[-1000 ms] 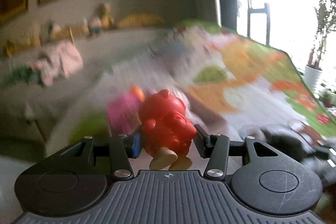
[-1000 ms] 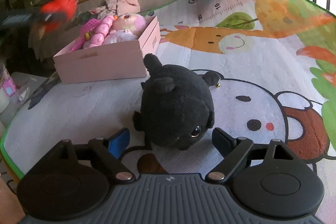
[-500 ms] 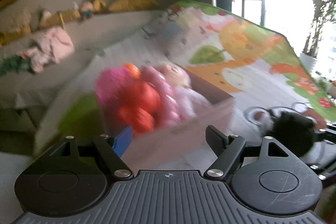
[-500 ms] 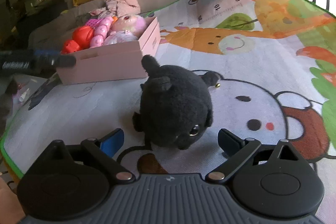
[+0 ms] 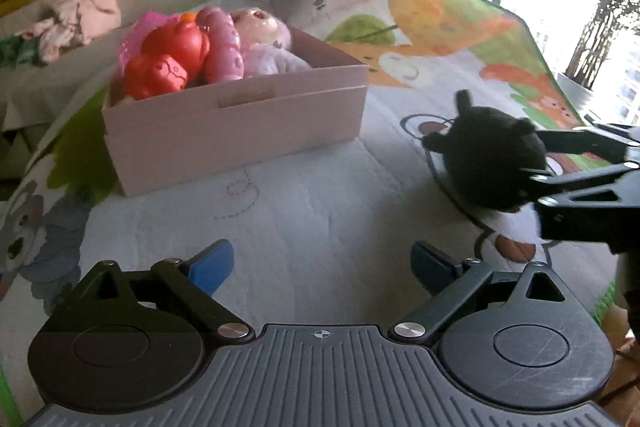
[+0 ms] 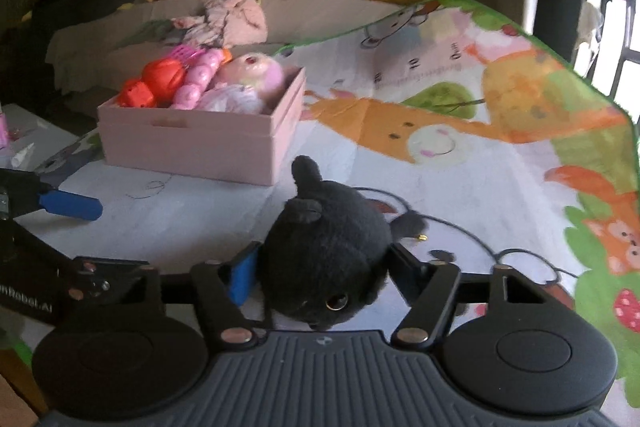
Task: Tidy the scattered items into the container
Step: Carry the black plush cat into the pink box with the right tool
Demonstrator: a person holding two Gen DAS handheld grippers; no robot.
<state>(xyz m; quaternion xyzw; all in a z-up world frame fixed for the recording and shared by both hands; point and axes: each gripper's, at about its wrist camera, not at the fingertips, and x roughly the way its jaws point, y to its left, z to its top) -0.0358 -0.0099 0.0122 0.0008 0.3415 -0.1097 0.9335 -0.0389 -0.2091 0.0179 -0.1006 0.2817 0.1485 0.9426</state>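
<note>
A pink box [image 5: 240,127] stands on the play mat and holds a red toy figure [image 5: 168,59], pink toys and a pale doll. It also shows in the right wrist view [image 6: 188,143], with the red toy [image 6: 156,83] in its left end. My left gripper [image 5: 320,267] is open and empty, low over the mat in front of the box. My right gripper [image 6: 320,267] is shut on a black plush toy [image 6: 328,251]. The plush also shows at the right of the left wrist view [image 5: 492,159].
A colourful play mat [image 6: 480,147] covers the surface, its green edge at the right. A sofa [image 6: 200,23] with clothes and stuffed toys stands behind the box. The left gripper's blue finger [image 6: 68,205] reaches in at the left of the right wrist view.
My left gripper let the red toy go into the box, opened and drew back. My right gripper closed on the black plush toy.
</note>
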